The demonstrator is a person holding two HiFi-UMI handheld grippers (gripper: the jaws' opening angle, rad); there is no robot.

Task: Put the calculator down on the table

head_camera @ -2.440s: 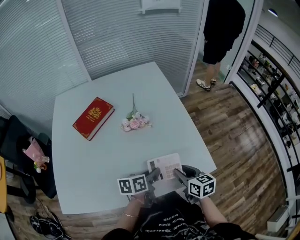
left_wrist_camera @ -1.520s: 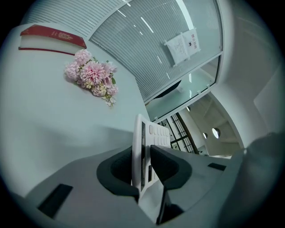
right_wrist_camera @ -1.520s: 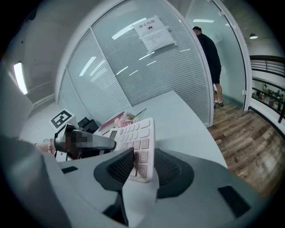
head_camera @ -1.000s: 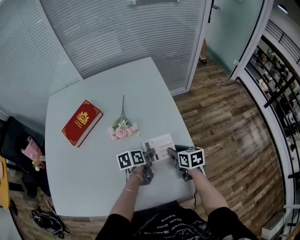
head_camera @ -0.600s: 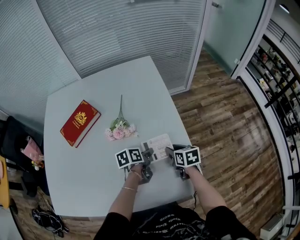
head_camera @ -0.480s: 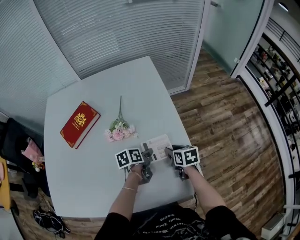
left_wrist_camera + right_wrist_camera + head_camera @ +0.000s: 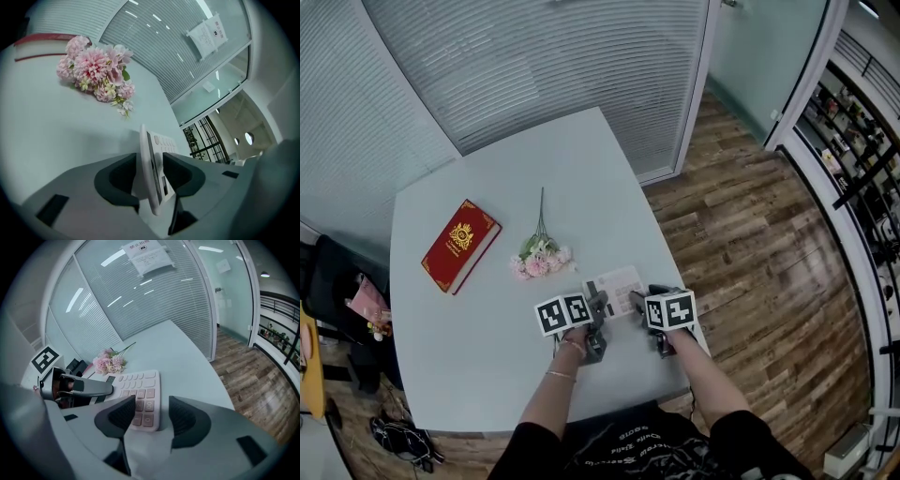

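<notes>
Calculator [image 7: 615,288]: white, lying flat, keys up, on the pale surface [image 7: 487,319] near its right edge.
Left tool [image 7: 598,305]: released, jaws just opening; the calculator's left edge stands between the pads, unpressed.
Right tool [image 7: 639,302]: released, jaws just opening, astride the calculator's near right corner.
Pink flowers [image 7: 541,259]: just beyond the calculator.
Red book [image 7: 460,245]: further left.

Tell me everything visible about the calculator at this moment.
The calculator is a thin white plastic-looking slab with pale keys and a dark display, lying face up on the table toward its near right side, by pink flowers. Its near side sits between the jaws of the left gripper and right gripper; both have just been opening, pads seemingly clear of it.
</notes>
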